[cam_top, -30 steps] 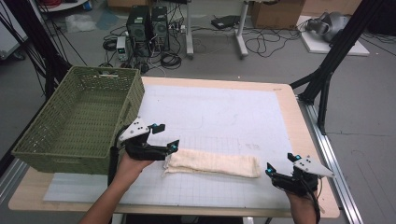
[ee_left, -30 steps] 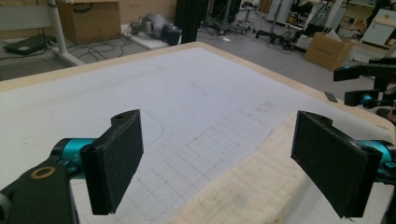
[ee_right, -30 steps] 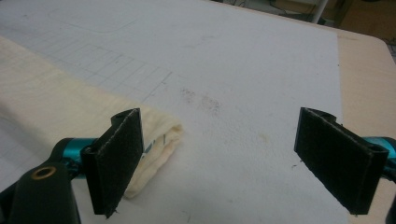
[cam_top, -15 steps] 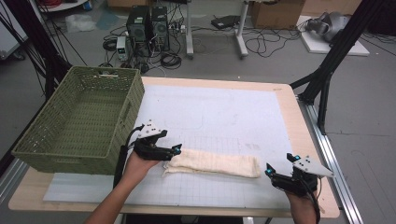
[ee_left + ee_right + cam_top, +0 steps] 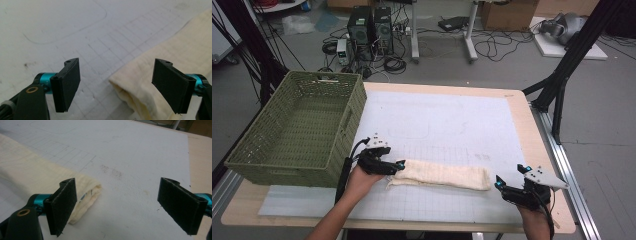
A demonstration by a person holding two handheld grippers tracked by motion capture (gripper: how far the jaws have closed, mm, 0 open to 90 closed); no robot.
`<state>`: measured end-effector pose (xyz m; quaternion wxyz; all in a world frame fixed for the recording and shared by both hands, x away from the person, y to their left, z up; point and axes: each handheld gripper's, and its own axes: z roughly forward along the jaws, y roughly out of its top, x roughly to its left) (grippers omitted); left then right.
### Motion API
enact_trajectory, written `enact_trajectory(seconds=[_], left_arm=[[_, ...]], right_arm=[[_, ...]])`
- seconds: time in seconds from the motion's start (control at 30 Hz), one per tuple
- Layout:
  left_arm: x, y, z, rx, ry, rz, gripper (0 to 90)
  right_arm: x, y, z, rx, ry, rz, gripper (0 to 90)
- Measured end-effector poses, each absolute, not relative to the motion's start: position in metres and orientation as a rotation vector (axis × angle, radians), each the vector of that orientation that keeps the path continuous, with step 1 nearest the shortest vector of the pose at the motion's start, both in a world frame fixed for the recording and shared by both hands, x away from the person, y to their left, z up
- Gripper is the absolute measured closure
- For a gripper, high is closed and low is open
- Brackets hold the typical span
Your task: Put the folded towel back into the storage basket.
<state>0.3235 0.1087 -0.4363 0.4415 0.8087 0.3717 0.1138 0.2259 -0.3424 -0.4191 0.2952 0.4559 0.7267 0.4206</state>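
basket (image 5: pixel 297 131) left on table (image 5: pixel 522 107), towel (image 5: pixel 439 174) right of it, on mat (image 5: pixel 442 120)

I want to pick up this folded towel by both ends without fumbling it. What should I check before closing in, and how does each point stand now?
1. Left hand-held gripper at the folded towel's left end: ok; its jaws have just been closing, towel edge between them, pads not pressing.
2. Right hand-held gripper at the right end: not ok, it sits just off the towel's end, jaws open.
3. Towel flat on the white mat: ok.
4. Green basket has room: ok.
5. Towel layers all caught in one pinch: cannot tell.
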Motion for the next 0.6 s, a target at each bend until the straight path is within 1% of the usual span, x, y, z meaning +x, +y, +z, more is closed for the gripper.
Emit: enact_trajectory(seconds=[0.1,0.2,0.23,0.3,0.33,0.37,0.43,0.47,0.53,0.57,0.6], left_arm=[[0.320,0.107,-0.440,2.027,0.946,0.279,26.9],[0.314,0.103,-0.447,2.071,0.949,0.294,33.3],[0.311,0.102,-0.449,2.070,0.943,0.318,35.1],[0.308,0.099,-0.448,2.081,0.948,0.358,35.9],[0.308,0.099,-0.448,2.081,0.948,0.358,36.7],[0.305,0.095,-0.446,2.102,0.939,0.378,39.5],[0.302,0.093,-0.445,2.114,0.918,0.386,48.3],[0.299,0.090,-0.445,2.122,0.904,0.406,48.6],[0.298,0.090,-0.444,2.115,0.924,0.347,53.6],[0.298,0.090,-0.444,2.115,0.924,0.347,55.7],[0.301,0.091,-0.444,2.109,0.944,0.310,56.0]], right_arm=[[0.226,-0.342,-0.419,1.216,1.937,1.121,14.4],[0.226,-0.341,-0.420,1.216,1.942,1.116,14.4],[0.227,-0.341,-0.420,1.215,1.948,1.108,14.6],[0.228,-0.340,-0.421,1.220,1.957,1.101,14.6],[0.228,-0.340,-0.422,1.217,1.961,1.097,14.6],[0.228,-0.340,-0.421,1.218,1.961,1.098,14.6],[0.228,-0.340,-0.421,1.214,1.960,1.098,14.6],[0.228,-0.340,-0.421,1.216,1.961,1.095,14.6],[0.228,-0.341,-0.422,1.225,1.961,1.092,14.7],[0.228,-0.341,-0.422,1.230,1.964,1.092,14.7],[0.228,-0.341,-0.423,1.236,1.964,1.091,14.7]])
